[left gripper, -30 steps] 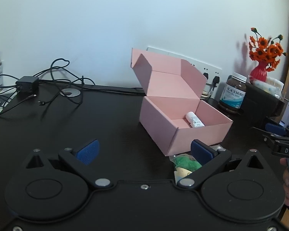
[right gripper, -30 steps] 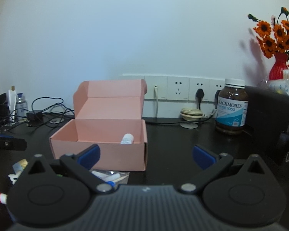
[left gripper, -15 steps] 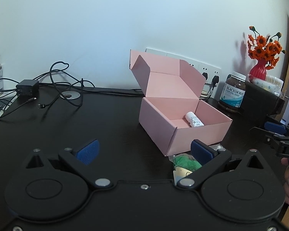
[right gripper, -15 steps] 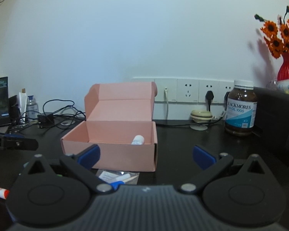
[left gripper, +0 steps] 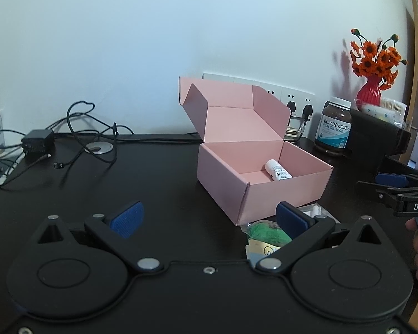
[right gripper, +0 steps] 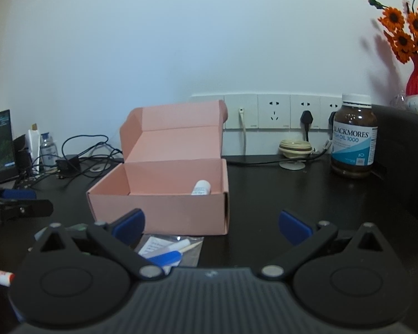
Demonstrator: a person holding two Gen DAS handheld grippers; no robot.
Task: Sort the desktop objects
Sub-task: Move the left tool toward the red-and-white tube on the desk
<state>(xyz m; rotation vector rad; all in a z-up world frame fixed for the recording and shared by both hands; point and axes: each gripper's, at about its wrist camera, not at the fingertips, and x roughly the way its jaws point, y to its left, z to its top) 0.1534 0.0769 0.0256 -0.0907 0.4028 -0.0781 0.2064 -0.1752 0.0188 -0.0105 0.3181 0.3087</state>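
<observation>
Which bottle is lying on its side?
The small white bottle inside the pink box. The brown Blackmores bottle stands upright by the sockets.

- Your right gripper (right gripper: 210, 221) has drawn back from the pink box (right gripper: 164, 211), which now sits further off.
- More of the clear packet (right gripper: 171, 249) shows in front of the box.

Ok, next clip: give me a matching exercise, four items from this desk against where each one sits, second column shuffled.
Things:
1. small white bottle
2. clear plastic packet
3. fish oil jar
4. red vase

Places:
A. standing on the desk near the wall sockets
B. on top of the black unit
C. lying inside the pink box
D. flat on the desk before the box

Pairs: 1-C, 2-D, 3-A, 4-B
</observation>
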